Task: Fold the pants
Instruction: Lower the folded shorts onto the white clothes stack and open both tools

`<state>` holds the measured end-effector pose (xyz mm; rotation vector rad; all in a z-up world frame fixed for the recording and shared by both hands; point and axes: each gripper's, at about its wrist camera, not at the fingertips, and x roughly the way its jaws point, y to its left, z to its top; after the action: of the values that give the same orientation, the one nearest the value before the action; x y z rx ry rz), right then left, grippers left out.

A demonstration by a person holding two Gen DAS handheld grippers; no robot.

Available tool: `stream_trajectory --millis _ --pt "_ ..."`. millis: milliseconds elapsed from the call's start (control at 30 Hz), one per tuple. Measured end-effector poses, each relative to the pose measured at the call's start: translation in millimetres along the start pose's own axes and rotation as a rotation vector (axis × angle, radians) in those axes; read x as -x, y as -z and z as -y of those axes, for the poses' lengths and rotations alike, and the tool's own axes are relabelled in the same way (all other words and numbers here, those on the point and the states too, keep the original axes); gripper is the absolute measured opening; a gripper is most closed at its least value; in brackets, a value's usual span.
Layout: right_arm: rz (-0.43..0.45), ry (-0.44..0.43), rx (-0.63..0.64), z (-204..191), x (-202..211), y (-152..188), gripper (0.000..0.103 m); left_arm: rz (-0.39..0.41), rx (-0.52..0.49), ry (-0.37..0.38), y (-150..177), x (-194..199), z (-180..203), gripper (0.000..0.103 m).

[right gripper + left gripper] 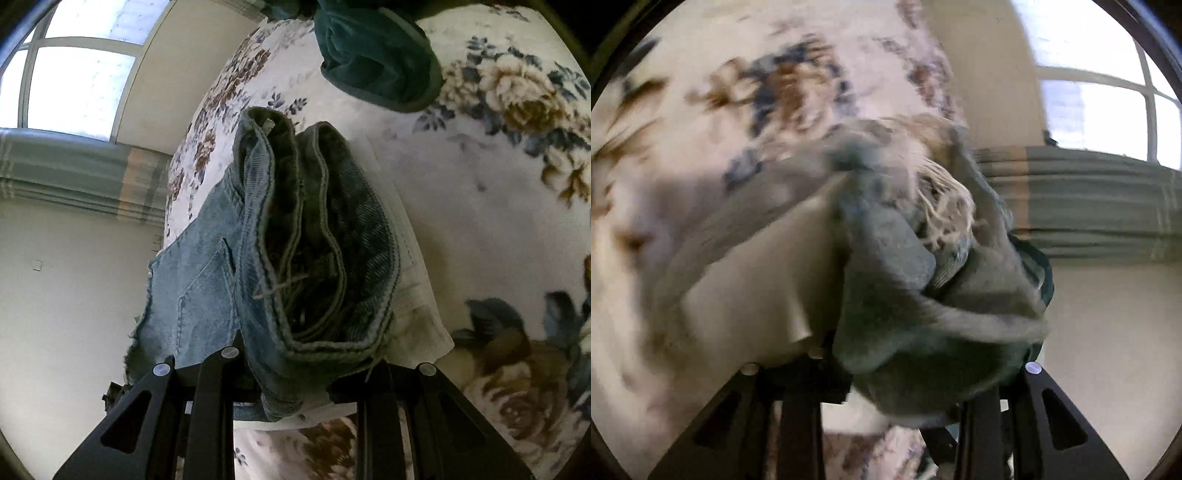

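— So where are the jeans [295, 258]?
— Up off the flowery bed [498, 221]. Right claw [295, 354] and left claw [901, 354] each pinch thick folds tight.
— Heavy?
— Probably. Floppy too; grab hems.

Motion blur smears the left wrist view; bunched pants [923, 295] hide the fingers.
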<state>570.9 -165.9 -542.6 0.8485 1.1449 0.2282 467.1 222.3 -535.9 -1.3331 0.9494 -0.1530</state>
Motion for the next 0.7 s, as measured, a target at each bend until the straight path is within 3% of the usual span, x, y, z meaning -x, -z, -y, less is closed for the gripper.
stream_trajectory --millis 200,267,367,467,567,633,700 --pt "-0.025 0.040 0.050 -17 -6 -6 0.025 0.081 0.050 -0.064 3 49 -3 0.033" --pt "-0.034 0.054 0.062 -25 -6 -7 0.025 0.110 0.057 -0.117 -1 60 -6 0.037" --pt "-0.064 0.076 0.044 -20 -2 -5 0.030 0.109 0.076 -0.156 -8 66 -14 0.037" --pt "-0.112 0.120 -0.015 -12 -6 -8 0.049 0.087 0.054 -0.205 -9 66 -8 0.038" --pt "-0.092 0.219 -0.017 -13 7 -10 0.067 0.066 -0.068 -0.319 -5 65 17 0.039" --pt "-0.069 0.281 0.016 -19 21 -7 0.082 0.048 -0.186 -0.428 4 66 36 0.049" --pt "-0.046 0.382 0.090 -35 39 0 0.094 0.044 -0.306 -0.521 15 69 57 0.079"
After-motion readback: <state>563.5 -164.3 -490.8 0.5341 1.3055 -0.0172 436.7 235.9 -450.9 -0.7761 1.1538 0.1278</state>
